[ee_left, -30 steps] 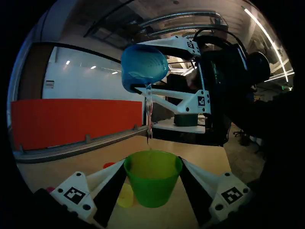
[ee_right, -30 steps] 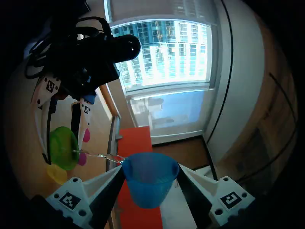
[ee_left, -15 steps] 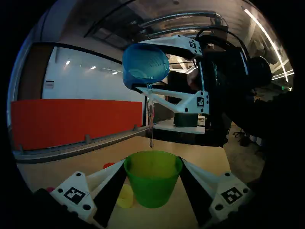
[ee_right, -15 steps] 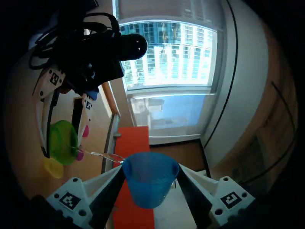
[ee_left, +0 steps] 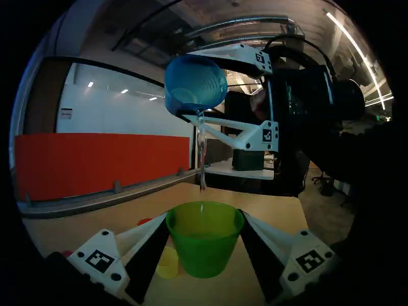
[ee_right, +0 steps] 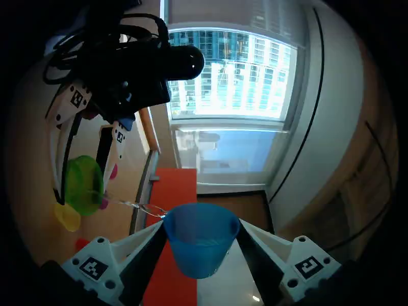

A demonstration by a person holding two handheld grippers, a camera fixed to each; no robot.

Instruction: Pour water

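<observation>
The left tongs grip a green cup upright, both fingers pressed to its sides, over a wooden bench. Higher up, the right tongs clasp a blue cup between both fingers, tipped with its lip toward the green cup. A thin stream of water falls from that lip into the green cup's open mouth. A small yellow cup sits on the bench just beside the green cup. An orange panel runs behind the bench. The right gripper view looks toward a bright window.
</observation>
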